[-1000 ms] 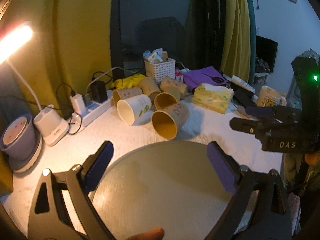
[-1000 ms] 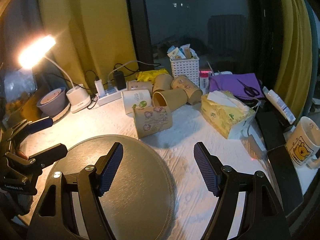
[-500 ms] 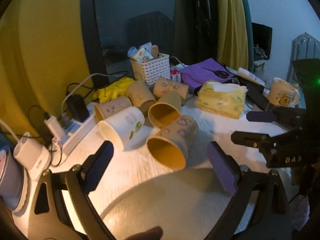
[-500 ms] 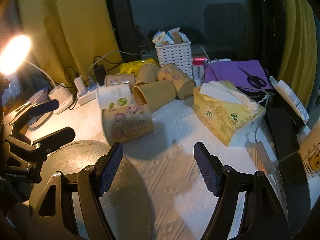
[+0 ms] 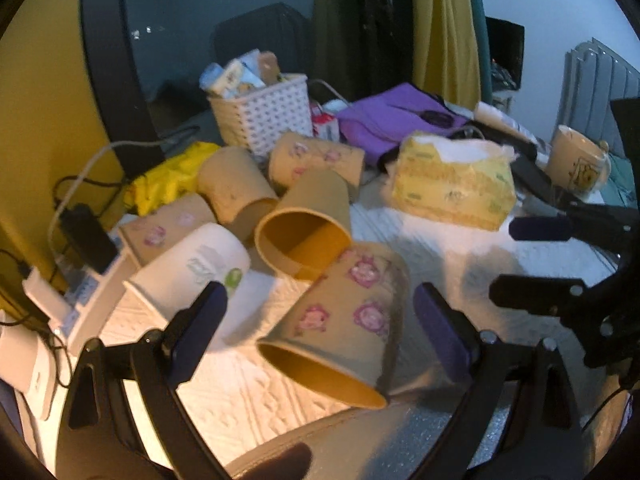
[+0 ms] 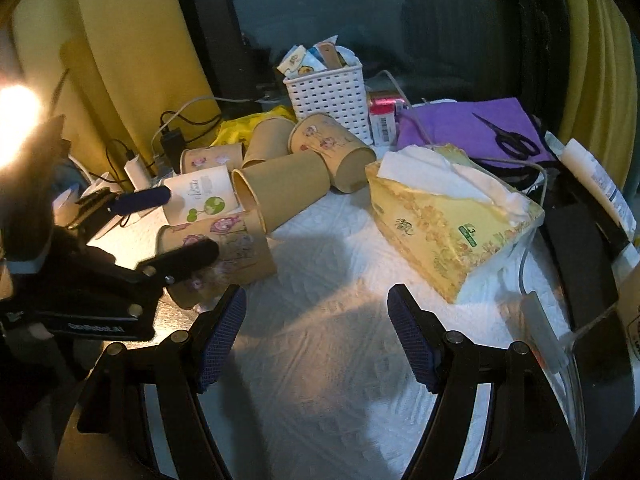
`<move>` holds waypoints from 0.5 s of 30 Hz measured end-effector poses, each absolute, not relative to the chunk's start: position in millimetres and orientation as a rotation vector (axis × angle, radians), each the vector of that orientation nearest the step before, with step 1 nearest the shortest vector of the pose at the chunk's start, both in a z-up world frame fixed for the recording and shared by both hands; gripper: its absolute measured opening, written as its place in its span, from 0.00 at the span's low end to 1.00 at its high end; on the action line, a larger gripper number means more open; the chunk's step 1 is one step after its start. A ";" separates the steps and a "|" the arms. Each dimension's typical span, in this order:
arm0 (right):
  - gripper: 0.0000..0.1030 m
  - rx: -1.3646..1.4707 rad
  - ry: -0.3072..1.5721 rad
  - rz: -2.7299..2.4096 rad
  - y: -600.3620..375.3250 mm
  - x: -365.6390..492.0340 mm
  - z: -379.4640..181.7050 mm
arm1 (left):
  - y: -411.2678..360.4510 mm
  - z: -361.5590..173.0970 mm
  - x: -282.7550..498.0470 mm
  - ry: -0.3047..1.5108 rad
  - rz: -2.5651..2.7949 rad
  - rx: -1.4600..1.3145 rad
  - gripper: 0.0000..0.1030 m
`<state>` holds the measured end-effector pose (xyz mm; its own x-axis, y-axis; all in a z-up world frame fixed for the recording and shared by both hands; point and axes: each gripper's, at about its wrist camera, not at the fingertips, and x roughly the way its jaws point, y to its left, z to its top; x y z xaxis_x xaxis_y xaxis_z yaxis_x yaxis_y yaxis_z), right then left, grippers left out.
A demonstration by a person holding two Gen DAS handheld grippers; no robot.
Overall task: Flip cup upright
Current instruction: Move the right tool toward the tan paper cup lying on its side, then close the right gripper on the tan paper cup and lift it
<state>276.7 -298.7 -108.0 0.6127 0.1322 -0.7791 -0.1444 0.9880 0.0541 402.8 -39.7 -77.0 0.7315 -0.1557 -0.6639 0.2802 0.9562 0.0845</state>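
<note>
Nothing's flipped yet: the flowered cup (image 5: 344, 320) lies on its side between the left gripper (image 5: 320, 320)'s spread, untouching fingers (right gripper (image 6: 316, 332) gapes over bare tablecloth (image 6: 340, 300)), so grabbing and righting remain.

Yellow tissue box (image 6: 452, 220) sat mid-table. Behind it: purple cloth (image 6: 460, 128) w/ black scissors (image 6: 510, 140) on top. Behind-left of box: white basket (image 6: 332, 98), packets inside. Far left: power strip (image 5: 92, 296) w/ chargers. Right of box: mug (image 5: 576, 166).
</note>
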 end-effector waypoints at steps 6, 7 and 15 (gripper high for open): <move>0.74 -0.006 0.908 0.158 -301.8 278.7 -113.2 | -48.5 -91.4 405.4 0.745 -0.257 0.245 0.92; 0.74 -0.006 0.909 0.158 -301.7 278.4 -113.5 | -49.1 -91.5 404.8 0.742 -0.259 0.251 0.91; 0.74 0.000 0.912 0.147 -304.5 275.4 -115.5 | -47.0 -92.4 405.3 0.754 -0.276 0.237 0.77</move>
<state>275.4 -304.5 -115.5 0.6027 0.1273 -0.7877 -0.1273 0.9899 0.0625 405.3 -47.0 -92.4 0.6958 -0.1604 -0.7001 0.3293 0.9375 0.1125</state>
